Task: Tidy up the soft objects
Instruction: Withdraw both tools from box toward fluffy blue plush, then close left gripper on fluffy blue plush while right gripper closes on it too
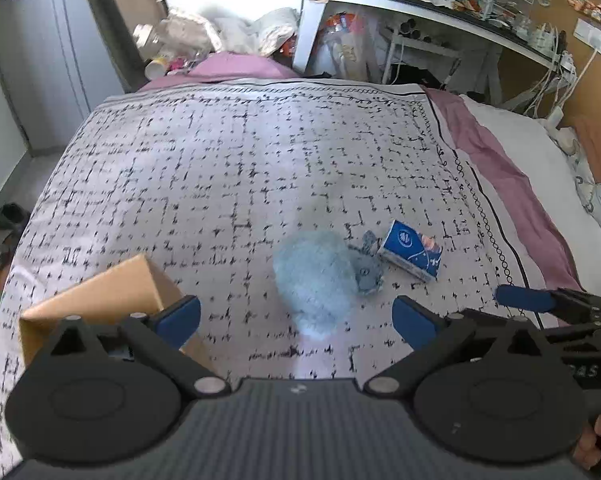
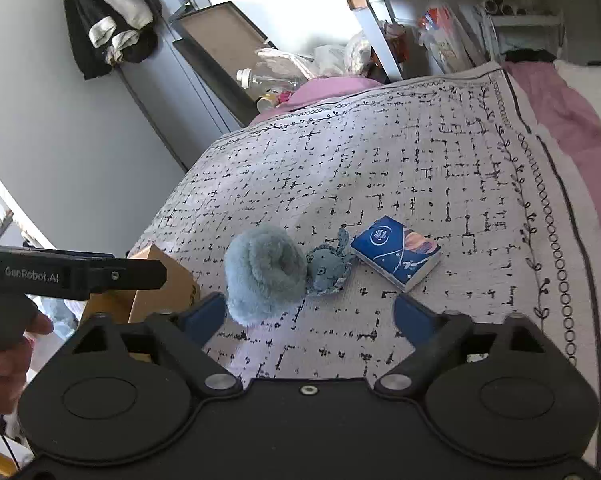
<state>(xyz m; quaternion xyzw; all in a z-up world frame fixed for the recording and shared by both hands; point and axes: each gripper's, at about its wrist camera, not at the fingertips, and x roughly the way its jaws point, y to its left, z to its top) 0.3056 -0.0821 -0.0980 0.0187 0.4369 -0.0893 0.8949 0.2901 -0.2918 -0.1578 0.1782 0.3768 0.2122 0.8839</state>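
Both tongs were released, with their blue pads wide apart and nothing between them: the left gripper and the right gripper hovered low over the patterned bedspread. Near the left gripper stood a cardboard box, partly hidden by the fingers, so I could not tell what was inside it. Just beyond the pads lay a fluffy blue plush, and a small blue knitted toy touched its right side. Beside that toy lay a blue tissue pack, flat, with its long axis running diagonally. Farther away, a cluttered white desk was cut off at the edge.
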